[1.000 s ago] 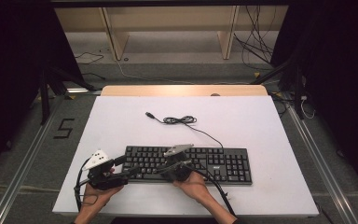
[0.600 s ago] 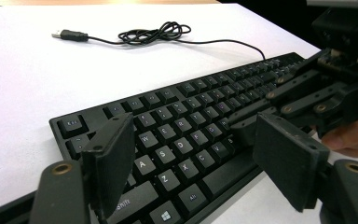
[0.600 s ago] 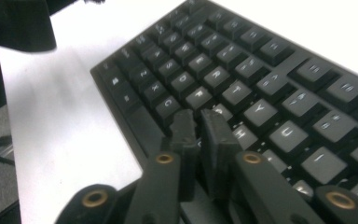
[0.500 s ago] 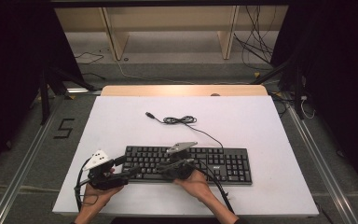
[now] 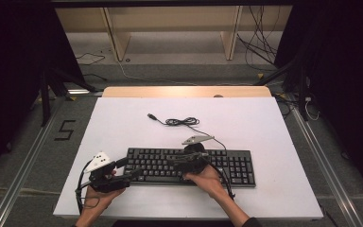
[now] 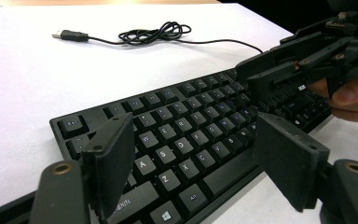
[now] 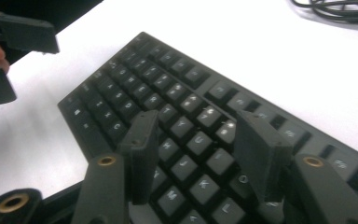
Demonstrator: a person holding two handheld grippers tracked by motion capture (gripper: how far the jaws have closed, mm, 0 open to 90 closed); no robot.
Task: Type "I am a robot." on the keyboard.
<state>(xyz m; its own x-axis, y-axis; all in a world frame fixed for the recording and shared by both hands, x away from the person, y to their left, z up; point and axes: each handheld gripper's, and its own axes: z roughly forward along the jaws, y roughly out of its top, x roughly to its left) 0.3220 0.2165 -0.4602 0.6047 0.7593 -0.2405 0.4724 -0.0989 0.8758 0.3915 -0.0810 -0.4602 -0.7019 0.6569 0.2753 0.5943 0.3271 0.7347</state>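
High view: a black full-size plastic computer keyboard (image 5: 189, 165) lies flat on the white surface (image 5: 264, 127), near the edge closest to me, long axis running left to right across the surface. Its thin black cable (image 5: 182, 122) leaves the back edge and trails away to a loose coil, ending in a USB plug (image 5: 151, 116) lying free, well apart from the keyboard.

My left tool (image 5: 130, 172) sits at the keyboard's left end, jaws spread with nothing between them; in the left gripper view they frame the letter keys (image 6: 186, 140) without touching. My right tool (image 5: 172, 160) hovers over the middle key rows. Its jaws have just been opening and now stand apart over the keys (image 7: 200, 144), gripping nothing.

Handling, as I judge it: a rigid, fairly light board, smooth plastic shell, likely to slide easily on this surface. Keycaps are the weak part, so I would not pinch them. Best hold is across the thin front and back edges of the frame, one tool toward each end, to keep the long body from swinging. The loose cable will drag behind.
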